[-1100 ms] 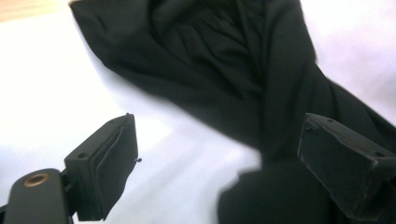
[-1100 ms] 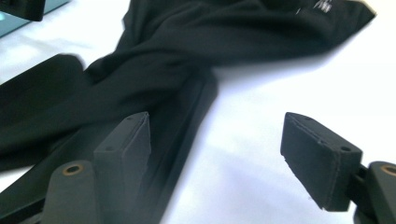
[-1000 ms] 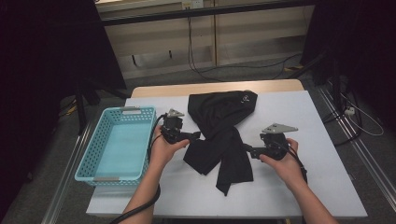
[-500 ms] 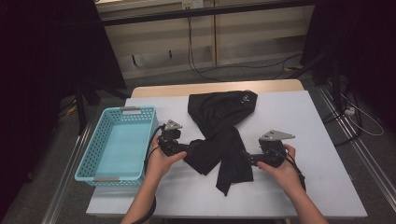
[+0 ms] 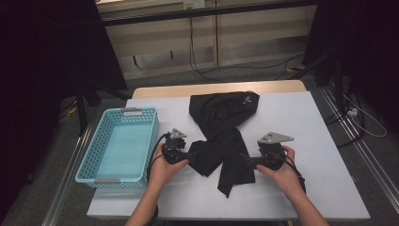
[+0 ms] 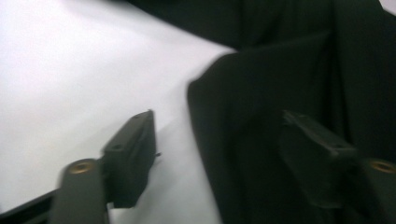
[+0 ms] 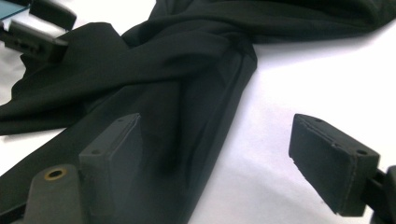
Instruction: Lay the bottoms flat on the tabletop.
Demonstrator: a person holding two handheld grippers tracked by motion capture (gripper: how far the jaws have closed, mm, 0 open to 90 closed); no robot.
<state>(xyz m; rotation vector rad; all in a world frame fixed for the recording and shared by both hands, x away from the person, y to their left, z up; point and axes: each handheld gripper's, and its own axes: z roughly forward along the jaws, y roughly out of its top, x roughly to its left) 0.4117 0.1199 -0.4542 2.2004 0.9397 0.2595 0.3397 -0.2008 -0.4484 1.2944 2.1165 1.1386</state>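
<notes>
From the high view, a crumpled black fabric garment (image 5: 225, 136) lies in the middle of a white rectangular surface (image 5: 306, 117), its wider part toward the far edge and two narrow ends trailing toward the person. A light blue perforated plastic basket (image 5: 121, 145) sits at the left side of the surface, just beside the person's left hand. The left claw (image 5: 189, 157) points at the garment's left edge; the right claw (image 5: 246, 161) points at its right edge. Dark curtains, cables and a grey floor surround the surface.

In the left gripper view, the left claw (image 6: 219, 158) is open with its jaws having just been closing; the garment's edge (image 6: 280, 93) lies between them, one jaw over bare surface, the other over cloth.

In the right gripper view, the right claw (image 7: 217, 163) stands open astride the garment's edge (image 7: 163, 70), pads not pressing. The left claw (image 7: 42, 28) shows at the top left corner, near the cloth.
</notes>
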